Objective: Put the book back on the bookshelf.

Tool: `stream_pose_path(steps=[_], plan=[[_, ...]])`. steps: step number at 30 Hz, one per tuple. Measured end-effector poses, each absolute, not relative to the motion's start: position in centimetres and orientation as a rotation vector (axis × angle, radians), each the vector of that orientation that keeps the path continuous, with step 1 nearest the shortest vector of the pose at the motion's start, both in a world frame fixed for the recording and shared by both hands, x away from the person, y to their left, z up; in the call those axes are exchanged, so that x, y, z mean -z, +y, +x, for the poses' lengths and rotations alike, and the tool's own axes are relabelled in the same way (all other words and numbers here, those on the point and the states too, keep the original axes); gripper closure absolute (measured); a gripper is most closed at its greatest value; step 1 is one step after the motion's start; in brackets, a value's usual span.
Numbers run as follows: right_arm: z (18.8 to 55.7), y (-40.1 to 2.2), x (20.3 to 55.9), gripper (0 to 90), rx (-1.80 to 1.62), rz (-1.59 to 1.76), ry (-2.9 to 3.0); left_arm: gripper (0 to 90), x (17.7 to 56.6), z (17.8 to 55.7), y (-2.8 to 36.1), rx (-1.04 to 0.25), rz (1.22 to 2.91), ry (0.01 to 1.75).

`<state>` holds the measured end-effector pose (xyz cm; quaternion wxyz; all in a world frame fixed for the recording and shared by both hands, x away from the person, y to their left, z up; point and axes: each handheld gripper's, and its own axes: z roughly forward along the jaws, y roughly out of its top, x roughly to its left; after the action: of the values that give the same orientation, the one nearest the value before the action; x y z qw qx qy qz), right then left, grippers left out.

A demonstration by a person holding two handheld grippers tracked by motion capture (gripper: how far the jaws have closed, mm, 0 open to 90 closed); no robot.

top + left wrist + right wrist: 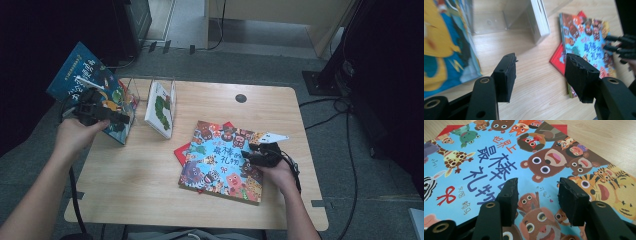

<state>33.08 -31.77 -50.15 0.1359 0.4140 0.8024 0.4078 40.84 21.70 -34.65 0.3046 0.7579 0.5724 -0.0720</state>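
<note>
Right gripper [536,192] hovers jaws apart over the animal picture book [499,165] mid-frame; high view adds the left gripper [107,116], seemingly gripping nothing, beside a blue book [85,80] upper left.

The high view is dim and soft; the surface [150,170] is the brightest patch, with the room left and right of it nearly black. In the left gripper view, daylight falls evenly on the surface, while the blue book [446,45] left of it is smeared by motion blur. The right gripper view is sharp and glare-free.
</note>
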Motion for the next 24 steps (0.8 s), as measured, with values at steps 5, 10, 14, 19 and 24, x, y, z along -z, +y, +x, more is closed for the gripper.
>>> stream_pose_path(steps=[5,10,14,19,24], plan=[[33.1,-31.6,50.2,49.7,-1.181,1.194,2.324,43.0,36.3,40.3,20.2,0.22,2.037,1.486],[33.0,-31.4,50.3,48.2,-1.189,1.182,2.313,43.5,38.5,39.6,19.1,0.249,2.045,1.468],[32.8,-31.2,50.4,47.2,-1.174,1.161,2.313,43.6,39.7,39.2,18.1,0.252,2.061,1.441],[32.8,-31.1,50.4,47.2,-1.171,1.157,2.311,46.2,40.9,38.9,17.0,0.273,2.068,1.421],[32.8,-31.1,50.5,47.2,-1.178,1.158,2.304,46.1,42.1,38.6,15.3,0.277,2.103,1.393]])
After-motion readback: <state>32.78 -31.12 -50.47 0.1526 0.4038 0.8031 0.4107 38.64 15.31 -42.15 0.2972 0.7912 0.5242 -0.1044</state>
